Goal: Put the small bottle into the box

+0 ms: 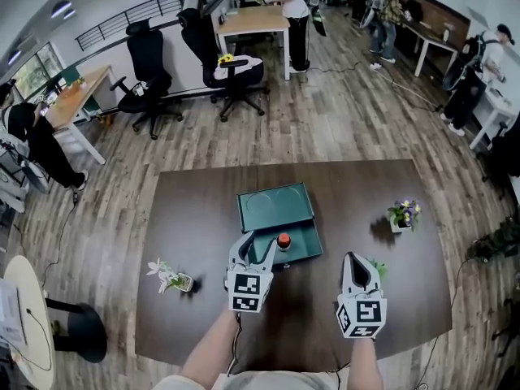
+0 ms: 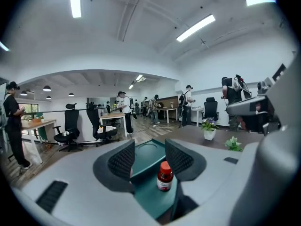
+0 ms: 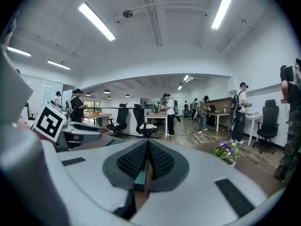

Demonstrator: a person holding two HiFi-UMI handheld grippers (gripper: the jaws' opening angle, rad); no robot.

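Note:
The small bottle (image 1: 283, 240), with a red cap, stands upright inside the open teal box (image 1: 305, 244) on the dark table (image 1: 203, 218). The box's lid (image 1: 275, 206) lies back behind it. My left gripper (image 1: 254, 249) hangs over the box's front left with its jaws wide apart. In the left gripper view the bottle (image 2: 164, 175) stands between the pads, nearer the right one, and neither pad presses on it. My right gripper (image 1: 356, 260) sits to the right of the box, shut with its pads (image 3: 160, 161) together and nothing between them.
A pot of purple flowers (image 1: 403, 214) stands at the table's right. A small green plant (image 1: 379, 268) is close beside my right gripper. A white-flowered pot (image 1: 172, 278) stands at the left. Office chairs, desks and several people are beyond the table's far edge.

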